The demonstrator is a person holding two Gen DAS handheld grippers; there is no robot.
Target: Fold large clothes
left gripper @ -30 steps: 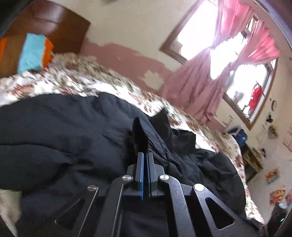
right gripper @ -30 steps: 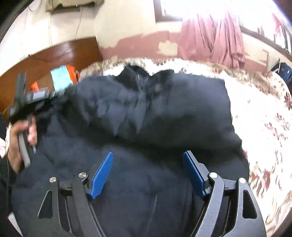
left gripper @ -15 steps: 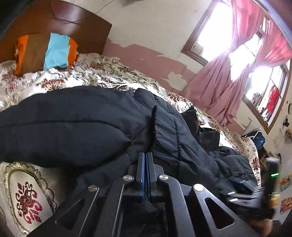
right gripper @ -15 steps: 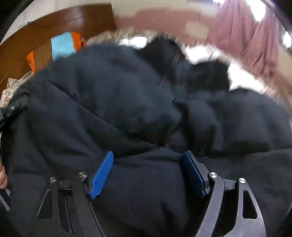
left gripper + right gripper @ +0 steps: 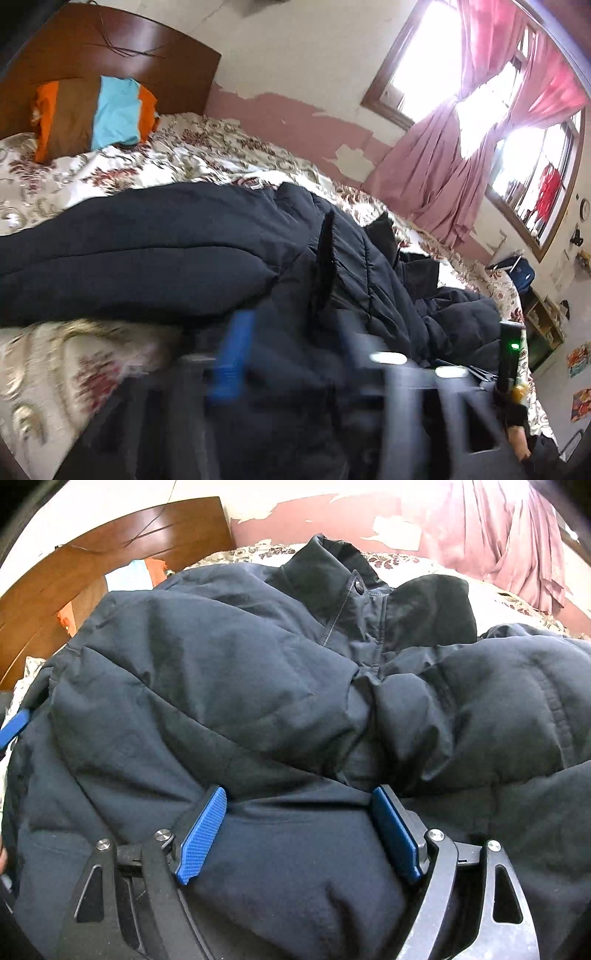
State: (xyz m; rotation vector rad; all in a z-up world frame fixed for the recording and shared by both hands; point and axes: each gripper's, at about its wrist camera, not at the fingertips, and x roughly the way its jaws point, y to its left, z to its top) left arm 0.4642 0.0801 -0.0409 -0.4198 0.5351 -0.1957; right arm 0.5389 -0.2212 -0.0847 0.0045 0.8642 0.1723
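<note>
A big dark padded jacket (image 5: 258,686) lies spread over the flowered bedspread (image 5: 207,147) and fills most of both views; in the right wrist view its collar and snap sit at upper centre, with both sleeves folded in across the chest.

The left claw (image 5: 291,347), blurred at the bottom of its frame, has just been opening: its blue pad (image 5: 232,362) stands well apart from the other finger, jacket cloth lies between them, and nothing looks pinched, so it reads as released. The right claw (image 5: 299,830) is spread wide too, having just opened slightly. Its pads (image 5: 203,834) rest on or just over the jacket's lower body without squeezing any fold.

The jacket looks thick, puffy and soft, probably light for its bulk, with a smooth shell that may slide on itself. Folds will likely spring back, so a pinch on a seam, hem or cuff should hold better than a grab at the filled panels. The near hem, at the bottom of the right wrist view, seems the natural place to take hold for folding up toward the collar.

Bare bedspread shows at lower left and beyond the jacket in the left wrist view. A striped cushion (image 5: 92,110) leans on the wooden headboard (image 5: 122,48) at upper left, well apart; pink curtains (image 5: 461,155) hang at the right.
</note>
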